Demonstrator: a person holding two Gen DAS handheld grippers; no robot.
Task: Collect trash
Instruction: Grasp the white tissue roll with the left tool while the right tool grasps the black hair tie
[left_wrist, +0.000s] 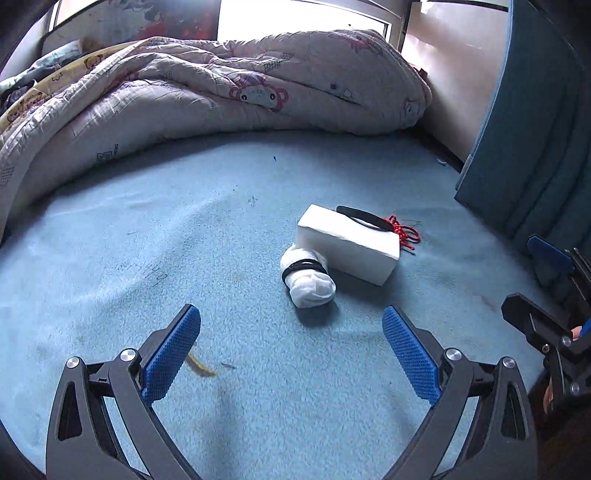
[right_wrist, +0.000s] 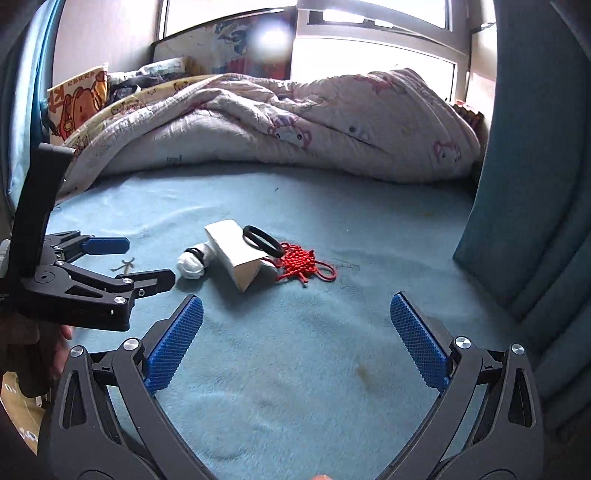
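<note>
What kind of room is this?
Most likely a bedroom: a rumpled cartoon-print quilt lies heaped on a blue bed sheet, with a window behind it and teal curtains alongside.

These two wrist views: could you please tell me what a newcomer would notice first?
A small cluster lies mid-bed on the blue sheet: a white box with a black ring on top, a white bundle at one end, a red knotted cord at the other. Behind lies a rumpled cartoon quilt.

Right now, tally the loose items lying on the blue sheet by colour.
White: 2, the box and the rolled sock
Black: 1, the ring on the box
Red: 1, the knotted cord
Total: 4
</note>
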